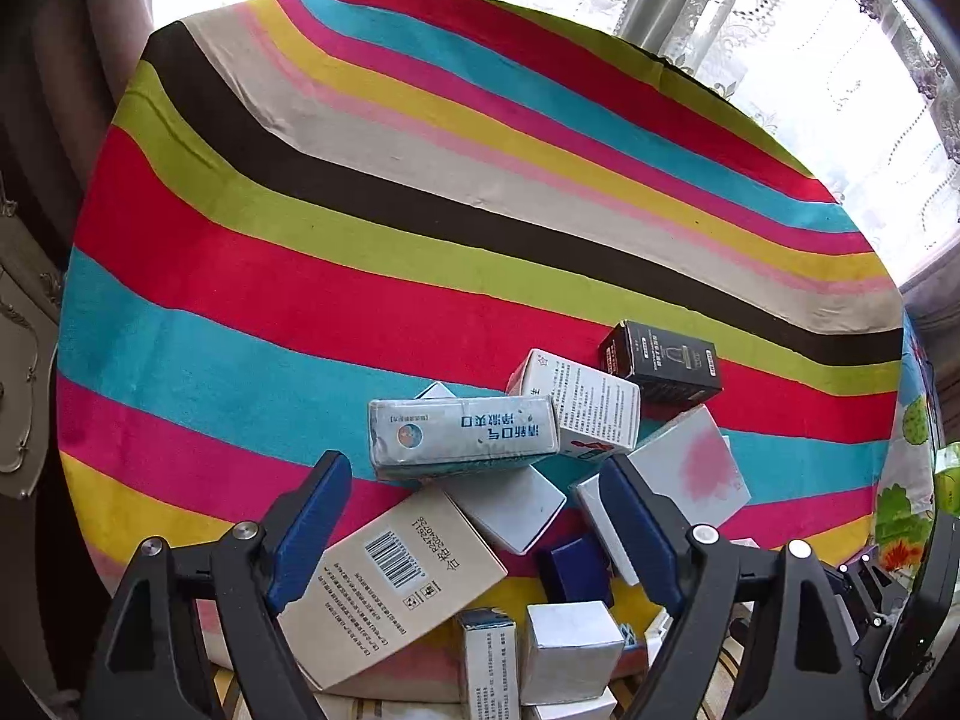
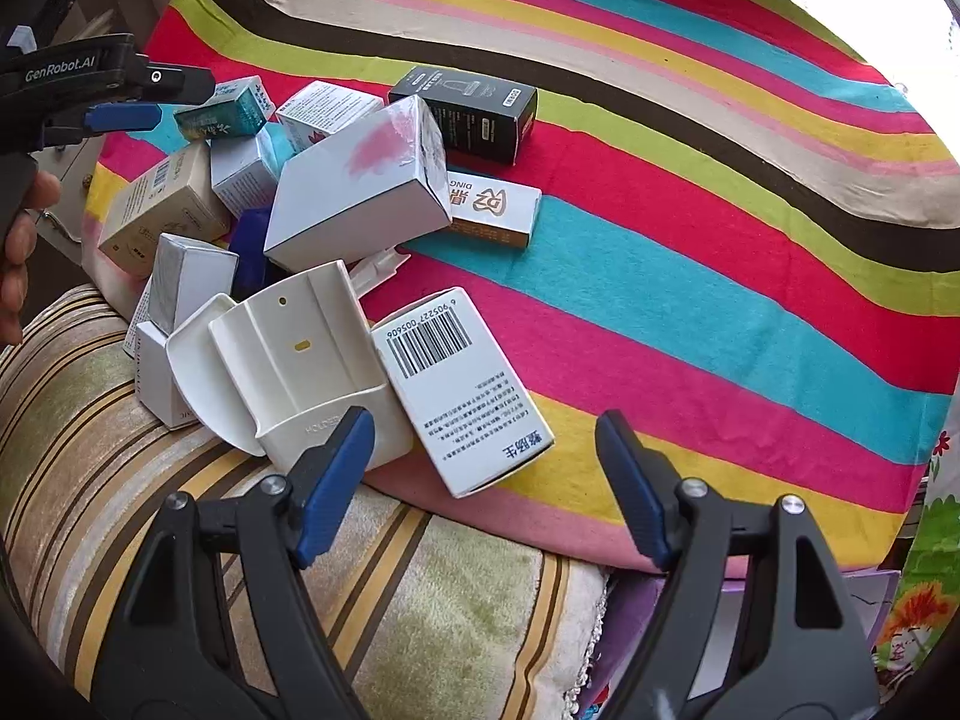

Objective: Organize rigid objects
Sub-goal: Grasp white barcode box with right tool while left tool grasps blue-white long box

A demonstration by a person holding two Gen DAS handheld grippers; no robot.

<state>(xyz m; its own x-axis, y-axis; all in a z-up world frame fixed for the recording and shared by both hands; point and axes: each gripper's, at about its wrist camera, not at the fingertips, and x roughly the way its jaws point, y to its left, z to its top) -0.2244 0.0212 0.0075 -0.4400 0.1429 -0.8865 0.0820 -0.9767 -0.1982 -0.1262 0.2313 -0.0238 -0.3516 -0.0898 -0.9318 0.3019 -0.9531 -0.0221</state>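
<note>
A striped blanket (image 1: 420, 192) covers the table by a bright window. Boxes (image 2: 360, 198) sit piled at its near edge. My left tool (image 1: 474, 516) and right tool (image 2: 486, 474) are both spread wide, holding nothing. One bump could tip the leaning boxes. Lower boxes are hidden.

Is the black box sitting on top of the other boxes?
No, the black box lies on the striped cloth at the far edge of the pile, nothing under it.
</note>
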